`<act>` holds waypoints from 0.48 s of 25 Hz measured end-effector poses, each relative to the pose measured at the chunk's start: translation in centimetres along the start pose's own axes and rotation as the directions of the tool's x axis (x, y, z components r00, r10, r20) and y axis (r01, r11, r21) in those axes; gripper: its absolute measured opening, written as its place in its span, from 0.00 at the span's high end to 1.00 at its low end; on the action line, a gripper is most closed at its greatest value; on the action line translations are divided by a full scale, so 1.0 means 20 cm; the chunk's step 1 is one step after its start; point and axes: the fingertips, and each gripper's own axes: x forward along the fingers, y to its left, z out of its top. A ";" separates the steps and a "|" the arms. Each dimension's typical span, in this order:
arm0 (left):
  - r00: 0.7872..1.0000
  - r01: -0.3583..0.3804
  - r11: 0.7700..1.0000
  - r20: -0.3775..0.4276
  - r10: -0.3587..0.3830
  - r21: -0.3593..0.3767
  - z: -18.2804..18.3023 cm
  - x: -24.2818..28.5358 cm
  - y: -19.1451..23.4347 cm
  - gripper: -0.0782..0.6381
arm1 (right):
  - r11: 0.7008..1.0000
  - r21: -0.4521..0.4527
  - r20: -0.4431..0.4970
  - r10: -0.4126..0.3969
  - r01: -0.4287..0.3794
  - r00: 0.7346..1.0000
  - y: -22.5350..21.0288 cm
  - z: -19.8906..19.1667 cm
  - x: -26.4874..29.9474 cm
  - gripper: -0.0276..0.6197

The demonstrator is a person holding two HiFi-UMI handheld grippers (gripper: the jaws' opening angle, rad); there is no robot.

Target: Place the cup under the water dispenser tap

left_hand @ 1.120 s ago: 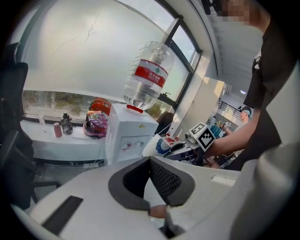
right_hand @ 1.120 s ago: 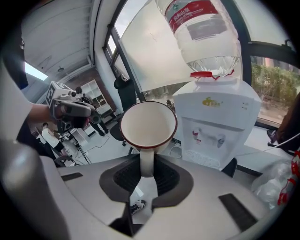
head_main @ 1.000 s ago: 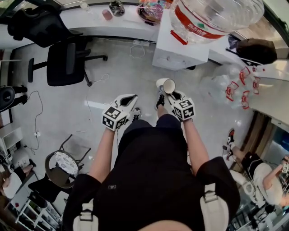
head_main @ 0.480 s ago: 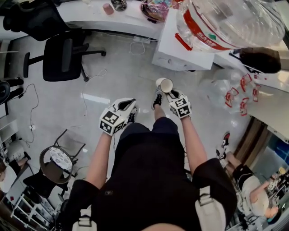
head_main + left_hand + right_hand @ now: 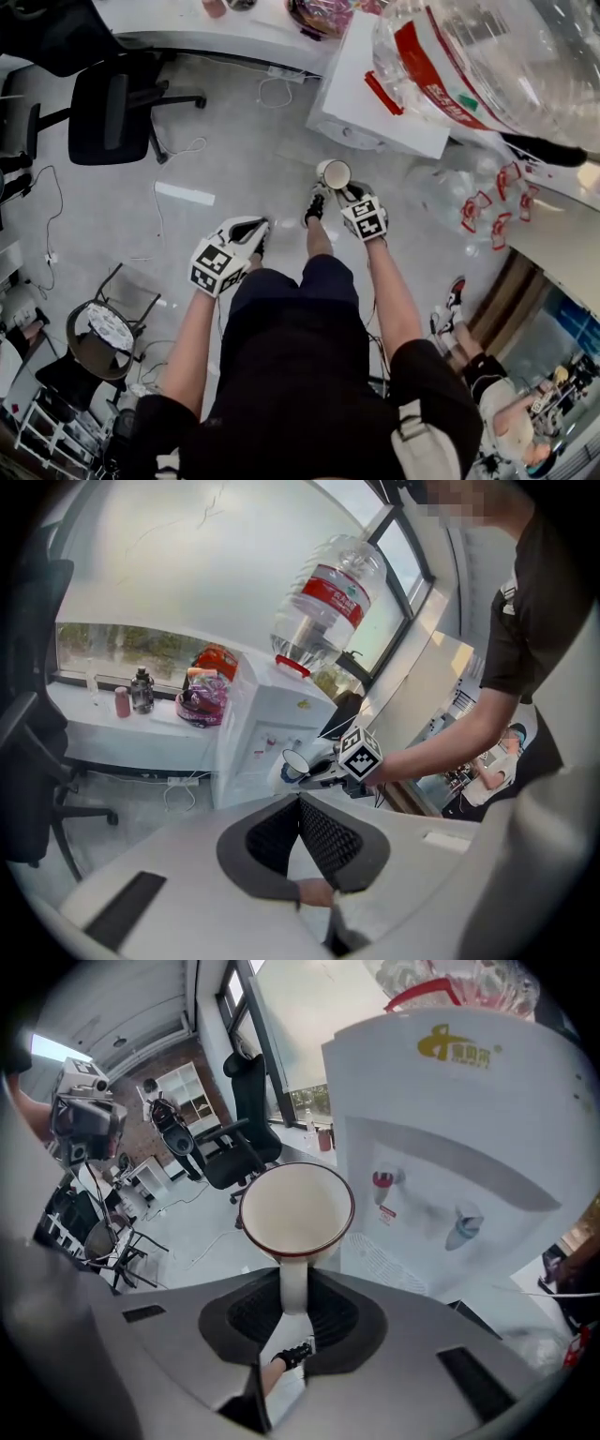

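Pinching the cup (image 5: 296,1208), the right gripper (image 5: 295,1283) faces taps (image 5: 383,1181) unseen in head view; left gripper (image 5: 300,801) fingers pressed together.

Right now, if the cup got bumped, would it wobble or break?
Probably wobbles: the right hand-held gripper pinches the cup only by its handle. It looks empty, so likely light. Seems hard, maybe ceramic, so dropping could chip it.

An office is shown: a black swivel chair (image 5: 108,112) is seen at ten o'clock on a pale hard floor (image 5: 234,159), near a long white desk (image 5: 178,33) that is set under a window (image 5: 141,649). A white water dispenser (image 5: 375,117) topped by a large bottle (image 5: 487,66) is placed at one o'clock. Loose cables (image 5: 178,150) are trailed across the floor.
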 end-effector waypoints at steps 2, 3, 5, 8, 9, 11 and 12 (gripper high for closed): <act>1.000 -0.003 1.000 -0.004 0.003 -0.011 -0.02 0.02 0.02 0.89 | 1.000 -0.004 -0.015 -0.001 0.001 1.000 -0.03 -0.03 0.05 0.88; 1.000 -0.005 1.000 -0.005 0.005 -0.016 -0.04 0.04 0.03 0.89 | 1.000 -0.004 -0.023 -0.002 0.002 1.000 -0.05 -0.05 0.07 0.88; 1.000 -0.011 1.000 -0.006 0.010 -0.027 -0.06 0.06 0.04 0.89 | 1.000 -0.002 -0.038 -0.003 0.003 0.999 -0.08 -0.09 0.12 0.88; 1.000 -0.016 0.999 -0.008 0.016 -0.042 -0.10 0.08 0.05 0.89 | 1.000 -0.002 -0.051 -0.013 0.013 0.999 -0.13 -0.13 0.18 0.88; 1.000 -0.016 0.999 -0.010 0.016 -0.046 -0.12 0.09 0.06 0.89 | 1.000 0.000 -0.053 -0.017 0.017 0.998 -0.14 -0.14 0.21 0.88; 1.000 -0.016 0.998 -0.014 0.016 -0.053 -0.15 0.10 0.06 0.89 | 1.000 0.011 -0.056 -0.027 0.027 0.998 -0.18 -0.16 0.26 0.88; 1.000 -0.016 0.998 -0.013 0.015 -0.056 -0.16 0.11 0.06 0.89 | 0.999 0.021 -0.057 -0.031 0.032 0.998 -0.20 -0.16 0.28 0.88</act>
